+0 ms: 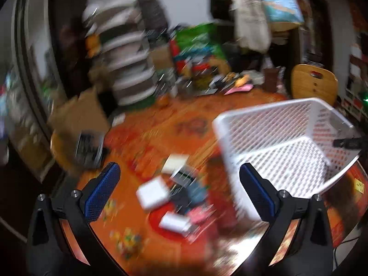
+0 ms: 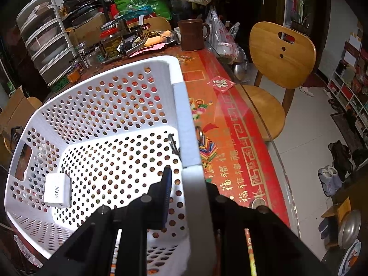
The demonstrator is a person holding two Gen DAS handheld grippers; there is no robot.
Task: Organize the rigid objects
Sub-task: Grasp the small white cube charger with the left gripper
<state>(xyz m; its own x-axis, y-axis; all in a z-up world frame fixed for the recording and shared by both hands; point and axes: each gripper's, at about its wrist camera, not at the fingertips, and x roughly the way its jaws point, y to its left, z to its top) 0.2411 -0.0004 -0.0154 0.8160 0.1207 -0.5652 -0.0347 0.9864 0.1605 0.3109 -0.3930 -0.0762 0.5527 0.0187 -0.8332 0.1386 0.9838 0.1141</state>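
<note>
While the right gripper [image 2: 187,197] stands clamped on the near rim of the white basket [image 2: 110,105], one finger inside the wall and the other outside, the sorting looks barely begun: only one item, a white charger block marked 90W [image 2: 57,191], lies on the basket floor, toward the corner away from that gripper. The rest of the work sits outside. In the left wrist view, which is badly smeared, a loose cluster of small things [image 1: 174,195] lies on the orange-red surface [image 1: 142,128], just beside the basket's left wall; among them I make out what seem to be two or three white boxy pieces, a dark one and something pink, though the blur keeps me from naming them surely. The left gripper [image 1: 179,193] hangs above that cluster with its blue-padded fingers [image 1: 101,193] spread wide and nothing between them, the pile lying straight ahead in the gap. So most pieces are left to move, by my reckoning, and the basket is held ready beside them.
</note>
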